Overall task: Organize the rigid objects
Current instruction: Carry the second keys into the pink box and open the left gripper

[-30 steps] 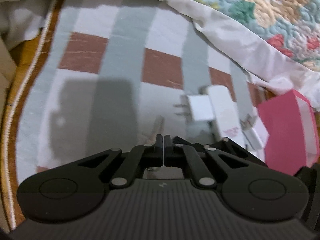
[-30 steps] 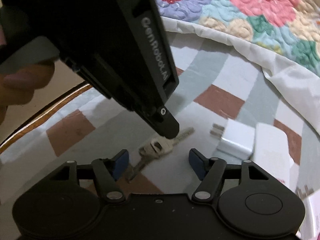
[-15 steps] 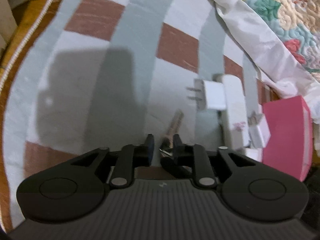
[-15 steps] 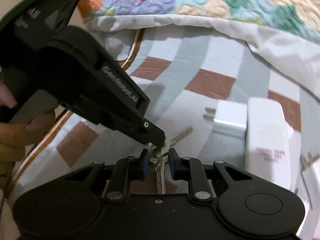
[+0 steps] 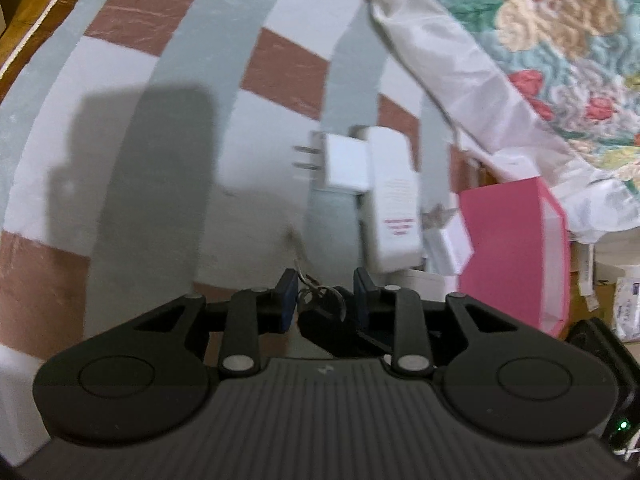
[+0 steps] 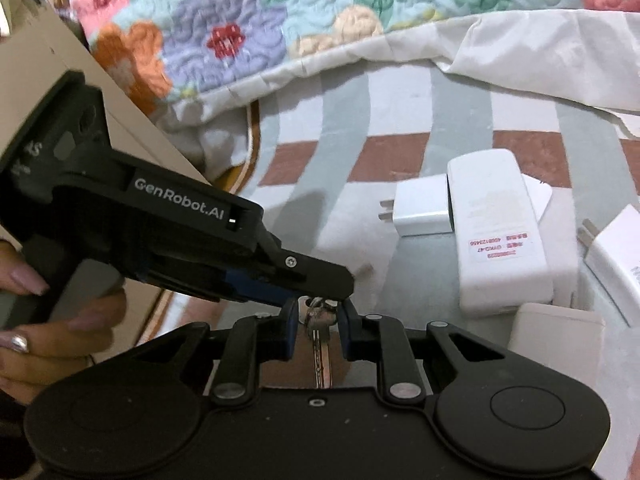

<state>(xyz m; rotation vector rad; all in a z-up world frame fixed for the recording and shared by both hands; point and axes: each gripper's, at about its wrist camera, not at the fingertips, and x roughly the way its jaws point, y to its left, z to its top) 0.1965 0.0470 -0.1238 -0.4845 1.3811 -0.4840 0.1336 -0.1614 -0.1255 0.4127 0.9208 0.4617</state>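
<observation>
Right wrist: tongs pinching keys

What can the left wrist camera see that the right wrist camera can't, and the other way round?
Only the left wrist view shows the pink box. Only the right wrist view shows the hand holding the left gripper and the key blade hanging down. Both show the keys, the white charger, the long white block, the checked cloth and the flowery quilt. The right gripper pinches the keys; the left gripper's jaws are opening.
</observation>
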